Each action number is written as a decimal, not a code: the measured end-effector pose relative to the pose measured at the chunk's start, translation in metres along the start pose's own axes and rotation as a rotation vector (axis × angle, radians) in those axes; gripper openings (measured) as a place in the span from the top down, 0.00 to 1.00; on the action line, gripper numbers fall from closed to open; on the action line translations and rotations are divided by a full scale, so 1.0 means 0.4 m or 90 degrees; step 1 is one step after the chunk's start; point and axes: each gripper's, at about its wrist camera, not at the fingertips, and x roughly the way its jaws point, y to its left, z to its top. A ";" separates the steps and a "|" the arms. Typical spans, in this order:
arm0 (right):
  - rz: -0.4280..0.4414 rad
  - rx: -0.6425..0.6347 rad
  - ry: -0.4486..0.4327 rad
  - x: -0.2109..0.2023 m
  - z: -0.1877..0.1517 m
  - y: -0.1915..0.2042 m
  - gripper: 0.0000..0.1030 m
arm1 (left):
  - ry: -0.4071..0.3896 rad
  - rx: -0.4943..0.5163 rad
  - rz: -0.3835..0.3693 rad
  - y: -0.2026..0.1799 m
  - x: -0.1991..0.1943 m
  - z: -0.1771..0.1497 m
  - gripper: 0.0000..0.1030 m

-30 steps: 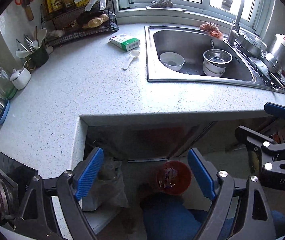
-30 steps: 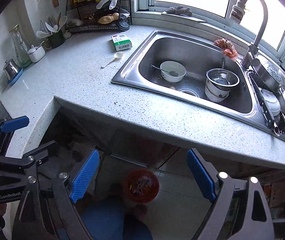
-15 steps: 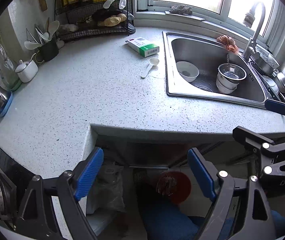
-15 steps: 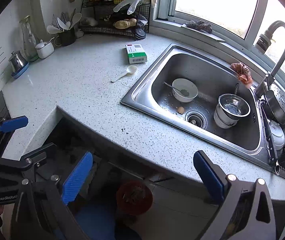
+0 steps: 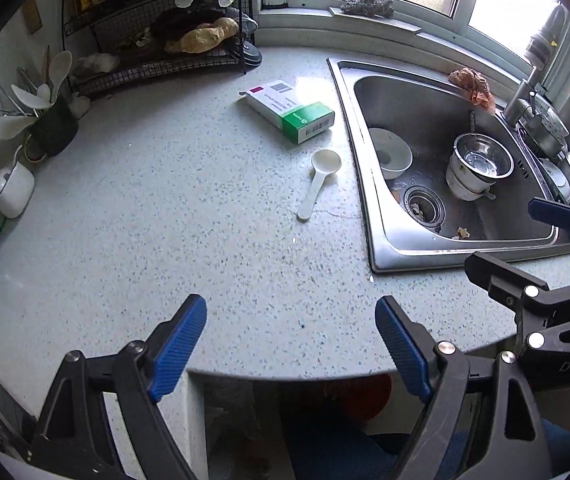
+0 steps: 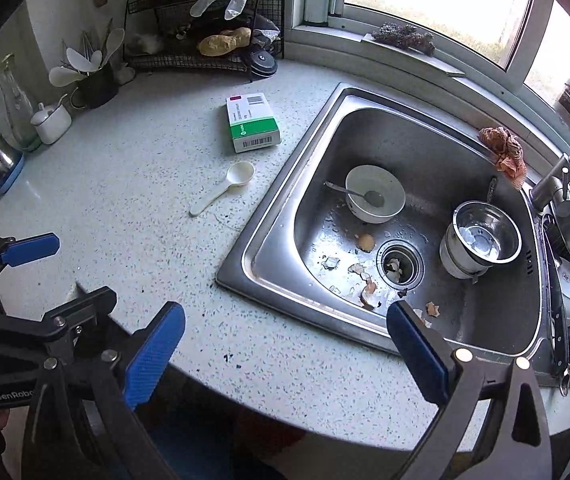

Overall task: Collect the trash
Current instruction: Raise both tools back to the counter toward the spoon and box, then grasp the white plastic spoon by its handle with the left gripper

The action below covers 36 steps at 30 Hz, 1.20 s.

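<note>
A green and white carton lies on the speckled counter, also in the right wrist view. A white plastic scoop lies near it, left of the sink. Eggshell pieces lie on the sink floor around the drain. A red bin shows partly under the counter edge. My left gripper is open and empty above the counter's front edge. My right gripper is open and empty above the sink's near corner.
The steel sink holds a white bowl with a spoon and a steel bowl stacked on a white one. A wire rack, a utensil cup and a white pot stand at the back left. A faucet stands right.
Both grippers have risen and moved forward from below the counter edge to over the counter and sink. The red bin on the floor has dropped almost out of sight. Both stay open.
</note>
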 end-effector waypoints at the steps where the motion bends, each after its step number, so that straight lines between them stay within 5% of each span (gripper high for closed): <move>1: -0.004 0.005 0.004 0.010 0.017 -0.004 0.02 | 0.004 0.006 -0.006 0.001 0.014 0.022 0.18; 13: -0.056 0.081 0.074 0.156 0.157 -0.074 0.02 | 0.065 0.083 -0.082 -0.017 0.212 0.219 0.18; 27: -0.082 0.132 0.121 0.221 0.170 -0.124 0.02 | 0.106 0.138 -0.074 -0.057 0.317 0.252 0.21; 34: -0.079 0.137 0.121 0.214 0.157 -0.124 0.02 | 0.102 0.151 -0.045 -0.078 0.305 0.228 0.40; 36: -0.082 0.135 0.121 0.210 0.154 -0.123 0.02 | 0.090 0.148 -0.047 -0.081 0.295 0.221 0.70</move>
